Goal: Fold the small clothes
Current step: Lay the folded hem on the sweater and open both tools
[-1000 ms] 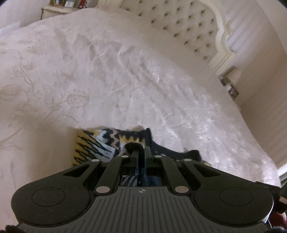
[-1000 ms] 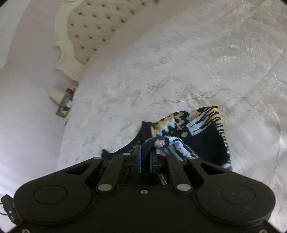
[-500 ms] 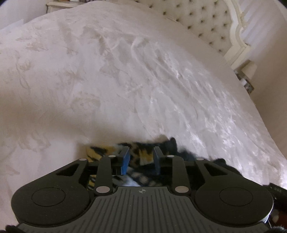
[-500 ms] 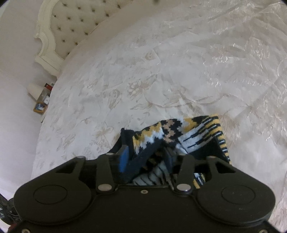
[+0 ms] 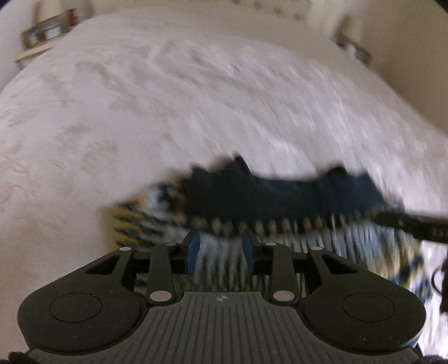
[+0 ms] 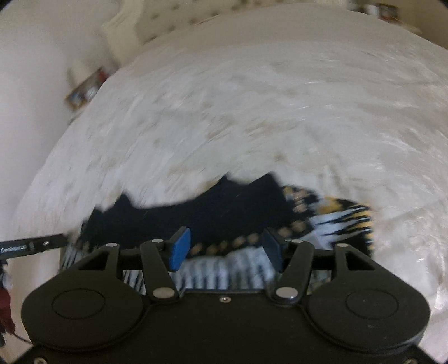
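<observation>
A small knit garment (image 5: 280, 193), dark navy with yellow, white and black patterning, lies on the white bedspread (image 5: 140, 112), blurred by motion. My left gripper (image 5: 220, 250) hovers at its near edge, jaws opening, blue pads apart with the striped cloth seen below the gap and not pinched. In the right wrist view the same garment (image 6: 224, 215) spreads across the frame. My right gripper (image 6: 225, 249) stands over its striped edge, jaws opening wide, pads clear of the cloth. The other gripper's black finger (image 5: 414, 224) shows at the right of the left wrist view.
The bedspread (image 6: 252, 112) fills most of both views beyond the garment. A tufted headboard (image 6: 173, 16) stands at the back. A bedside shelf with small items (image 5: 42, 33) sits at the far left, another (image 6: 84, 89) beside the bed.
Both grippers have let go of the garment and their jaws have spread. Both views have rolled, and the garment now lies wider across the bed.
</observation>
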A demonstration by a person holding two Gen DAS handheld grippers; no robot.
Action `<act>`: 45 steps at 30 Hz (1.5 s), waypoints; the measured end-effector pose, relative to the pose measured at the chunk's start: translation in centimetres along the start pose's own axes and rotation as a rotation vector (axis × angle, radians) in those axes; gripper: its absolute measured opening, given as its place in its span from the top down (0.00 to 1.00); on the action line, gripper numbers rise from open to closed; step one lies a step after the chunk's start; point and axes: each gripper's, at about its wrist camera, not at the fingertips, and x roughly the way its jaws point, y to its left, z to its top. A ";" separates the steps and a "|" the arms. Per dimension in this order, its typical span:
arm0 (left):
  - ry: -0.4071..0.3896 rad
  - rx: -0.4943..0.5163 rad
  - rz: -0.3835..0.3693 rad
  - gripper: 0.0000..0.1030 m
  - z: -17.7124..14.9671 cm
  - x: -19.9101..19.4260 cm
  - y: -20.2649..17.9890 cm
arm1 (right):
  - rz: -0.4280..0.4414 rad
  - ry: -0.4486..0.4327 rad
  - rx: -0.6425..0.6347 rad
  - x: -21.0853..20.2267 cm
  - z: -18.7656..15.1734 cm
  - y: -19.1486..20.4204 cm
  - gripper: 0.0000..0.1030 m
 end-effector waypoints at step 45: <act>0.139 -0.005 0.073 0.67 -1.9 3.6 2.8 | -0.162 0.143 0.067 0.7 -0.4 -5.8 0.77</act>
